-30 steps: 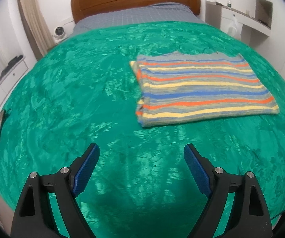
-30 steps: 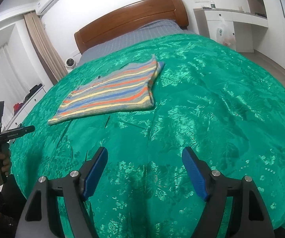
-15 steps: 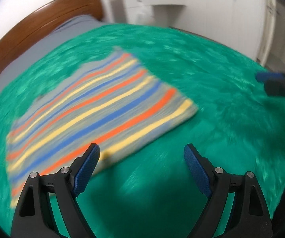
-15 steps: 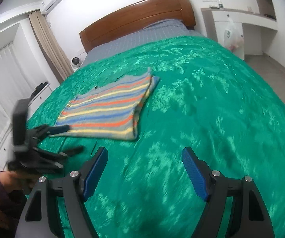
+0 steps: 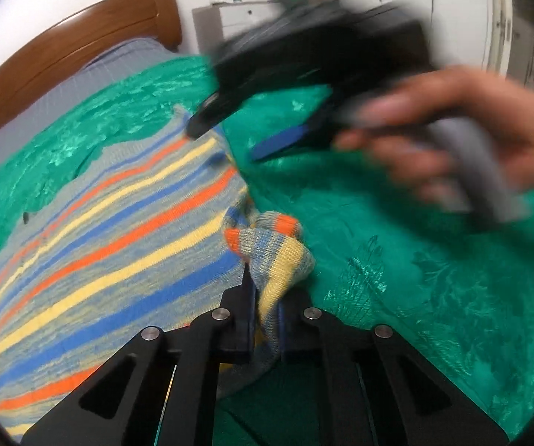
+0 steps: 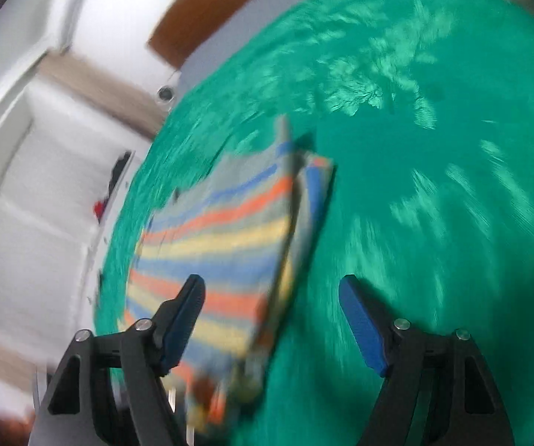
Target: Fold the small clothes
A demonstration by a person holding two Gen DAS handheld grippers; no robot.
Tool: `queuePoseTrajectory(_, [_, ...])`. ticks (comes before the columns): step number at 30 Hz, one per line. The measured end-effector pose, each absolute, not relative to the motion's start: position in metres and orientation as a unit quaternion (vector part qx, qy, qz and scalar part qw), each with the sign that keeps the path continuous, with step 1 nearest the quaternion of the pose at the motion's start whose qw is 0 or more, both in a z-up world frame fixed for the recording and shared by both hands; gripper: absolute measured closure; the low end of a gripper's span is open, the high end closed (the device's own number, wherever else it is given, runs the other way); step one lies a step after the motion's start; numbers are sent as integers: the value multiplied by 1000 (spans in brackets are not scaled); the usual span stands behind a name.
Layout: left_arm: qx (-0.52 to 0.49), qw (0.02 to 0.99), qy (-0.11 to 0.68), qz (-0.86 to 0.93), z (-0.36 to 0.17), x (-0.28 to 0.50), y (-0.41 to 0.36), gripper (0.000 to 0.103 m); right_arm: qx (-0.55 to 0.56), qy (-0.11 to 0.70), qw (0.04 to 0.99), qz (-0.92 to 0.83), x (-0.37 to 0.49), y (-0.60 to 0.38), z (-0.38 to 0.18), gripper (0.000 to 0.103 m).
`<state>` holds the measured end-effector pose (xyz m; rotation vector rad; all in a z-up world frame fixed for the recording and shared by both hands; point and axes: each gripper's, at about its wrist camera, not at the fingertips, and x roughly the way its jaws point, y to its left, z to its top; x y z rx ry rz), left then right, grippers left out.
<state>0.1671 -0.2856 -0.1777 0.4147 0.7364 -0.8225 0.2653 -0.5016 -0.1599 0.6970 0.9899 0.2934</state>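
Note:
A folded striped knit sweater [image 5: 111, 230], grey with orange, yellow and blue bands, lies on the green bedspread [image 5: 397, 260]. My left gripper [image 5: 265, 297] is shut on the sweater's near right corner, which bunches up between the fingers. My right gripper [image 5: 263, 137] shows blurred in the left wrist view, held by a hand above the sweater's far right edge. In the right wrist view the right gripper [image 6: 272, 308] is open, and hovers over the sweater [image 6: 226, 238] near its right edge.
A wooden headboard [image 5: 73, 59] and a grey sheet [image 5: 66, 93] lie at the far end of the bed. A white cabinet [image 5: 241, 18] stands beyond the bed on the right. White drawers [image 6: 44, 200] stand left of the bed.
My left gripper has swung to the sweater's corner and shut on it. My right gripper has moved fast over the sweater's right edge and stays open.

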Motion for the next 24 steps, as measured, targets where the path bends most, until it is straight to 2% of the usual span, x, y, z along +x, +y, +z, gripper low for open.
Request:
queuePoseTrajectory(1, [186,831,347,-392,-175,168,-283,96,342,467,805,130,281,-502,-169,32])
queuePoseTrajectory(3, [156,833,351,-397,-167,172,-270,97,354,461,804,121,301,-499,-177,68])
queuePoseTrajectory(4, [143,835,352,-397,-163,174,-265,97,354,463,804,113,307,-496,-177,92])
queuePoseTrajectory(9, [38,856,356,-372,-130,191,-182,97,315,437,833,123,313,-456,-123,92])
queuePoseTrajectory(13, [-16,872,364,-327,-121,201,-107,97,282,426,841,178,332,-383,-77,92])
queuePoseTrajectory(16, [-45,880,381,-281,-126,210,-51,97,253,436,836,214,354,-319,-70,92])
queuePoseTrajectory(20, [-71,883,402,-231,-141,213,-4,97,224,461,824,242,384,-237,-88,92])
queuePoseTrajectory(22, [-76,883,413,-210,-153,216,12,94,213,474,819,243,396,-202,-106,92])
queuePoseTrajectory(24, [-79,880,430,-187,-164,220,23,75,224,482,811,244,403,-182,-127,86])
